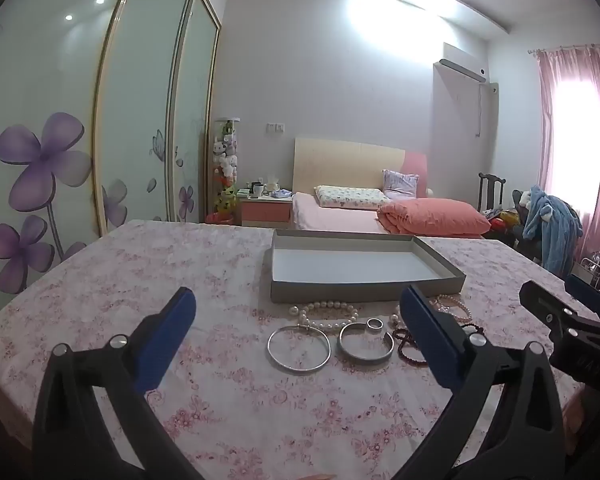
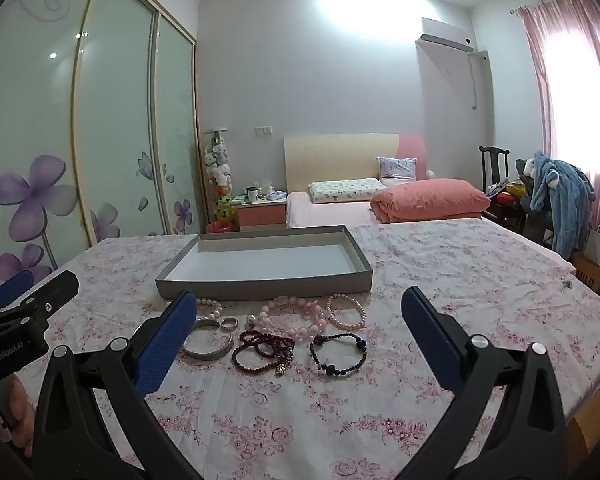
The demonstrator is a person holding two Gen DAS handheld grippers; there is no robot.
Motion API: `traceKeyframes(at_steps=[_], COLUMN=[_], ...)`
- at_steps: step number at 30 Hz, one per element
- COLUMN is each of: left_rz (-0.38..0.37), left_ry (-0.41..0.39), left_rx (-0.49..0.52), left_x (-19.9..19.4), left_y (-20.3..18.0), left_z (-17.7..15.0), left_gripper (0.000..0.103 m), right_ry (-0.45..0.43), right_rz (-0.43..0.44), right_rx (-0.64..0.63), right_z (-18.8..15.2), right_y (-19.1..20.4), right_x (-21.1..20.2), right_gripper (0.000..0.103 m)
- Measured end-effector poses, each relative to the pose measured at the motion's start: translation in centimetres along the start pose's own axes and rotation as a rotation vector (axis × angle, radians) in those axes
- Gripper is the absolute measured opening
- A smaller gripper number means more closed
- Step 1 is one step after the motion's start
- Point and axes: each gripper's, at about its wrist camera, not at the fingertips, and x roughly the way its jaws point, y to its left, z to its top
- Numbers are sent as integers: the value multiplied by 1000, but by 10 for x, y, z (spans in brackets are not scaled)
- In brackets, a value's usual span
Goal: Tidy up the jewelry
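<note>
Both claws (image 1: pixel 296 304) (image 2: pixel 300 304) agape above tablecloth (image 2: pixel 300 420)

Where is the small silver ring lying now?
The small silver ring lies on the floral tablecloth, before the grey tray, touching the open silver cuff bracelet.

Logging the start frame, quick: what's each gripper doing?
Left gripper: open, holding nothing.
Right gripper: open, holding nothing.
</note>
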Motion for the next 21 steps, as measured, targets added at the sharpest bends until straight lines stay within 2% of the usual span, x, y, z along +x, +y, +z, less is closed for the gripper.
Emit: traceKeyframes(at_steps=[21], left_rz=[-1], left_ry=[8], left_rx=[-8], left_x=[2], left_y=[0], left_z=[0], left_gripper=[99], right_ry=[6], right_rz=[2], right_rx=[7], right_z=[-1], right_y=[-2], right_x=[0], right_gripper=[101])
